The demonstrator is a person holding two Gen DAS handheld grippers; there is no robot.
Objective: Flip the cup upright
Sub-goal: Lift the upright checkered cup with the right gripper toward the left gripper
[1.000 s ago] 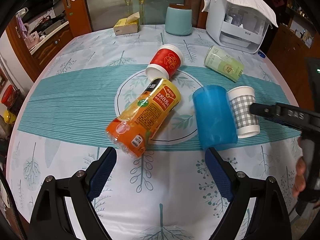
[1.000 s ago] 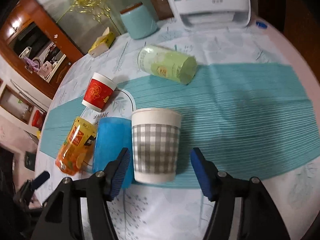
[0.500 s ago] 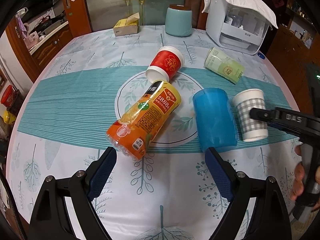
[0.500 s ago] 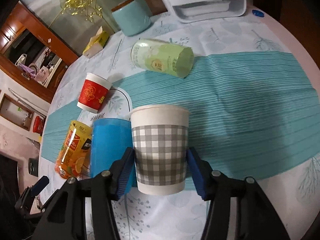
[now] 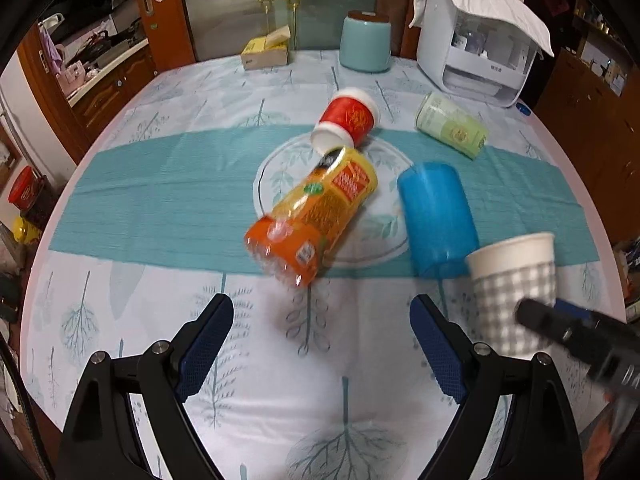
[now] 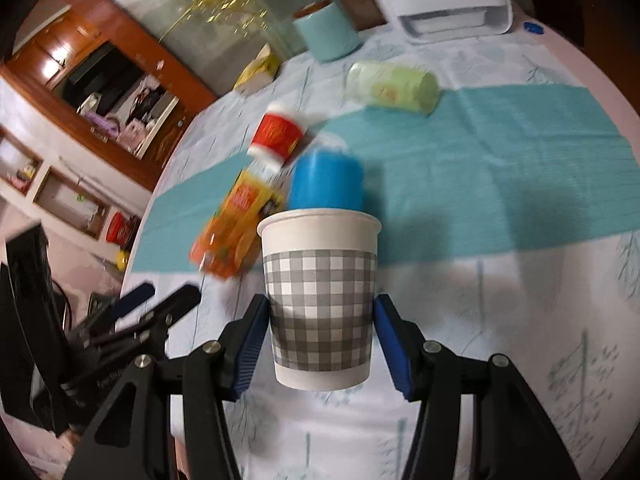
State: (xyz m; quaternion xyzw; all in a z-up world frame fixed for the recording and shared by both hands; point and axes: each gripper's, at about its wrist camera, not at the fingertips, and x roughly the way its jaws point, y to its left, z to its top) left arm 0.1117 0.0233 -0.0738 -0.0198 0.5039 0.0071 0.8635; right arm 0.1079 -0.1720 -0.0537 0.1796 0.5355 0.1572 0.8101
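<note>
A grey-checked white paper cup [image 6: 320, 300] sits between the blue pads of my right gripper [image 6: 320, 336], which is shut on it. The cup is held off the table with its wide mouth up. It also shows in the left wrist view [image 5: 514, 286] at the right, above the cloth, with the right gripper's black finger across it. My left gripper [image 5: 320, 344] is open and empty, low over the near part of the table.
On the round table [image 5: 160, 184] lie a blue cup [image 5: 436, 216], an orange bottle [image 5: 316, 220], a red cup [image 5: 348, 120] and a green can [image 5: 452, 130], all on their sides. A teal canister [image 5: 366, 46], tissue box [image 5: 266, 48] and white appliance [image 5: 480, 32] stand at the back.
My right gripper closed on the checked cup, lifted it off the table and carried it toward the near edge. The left gripper stayed open and shifted slightly.
</note>
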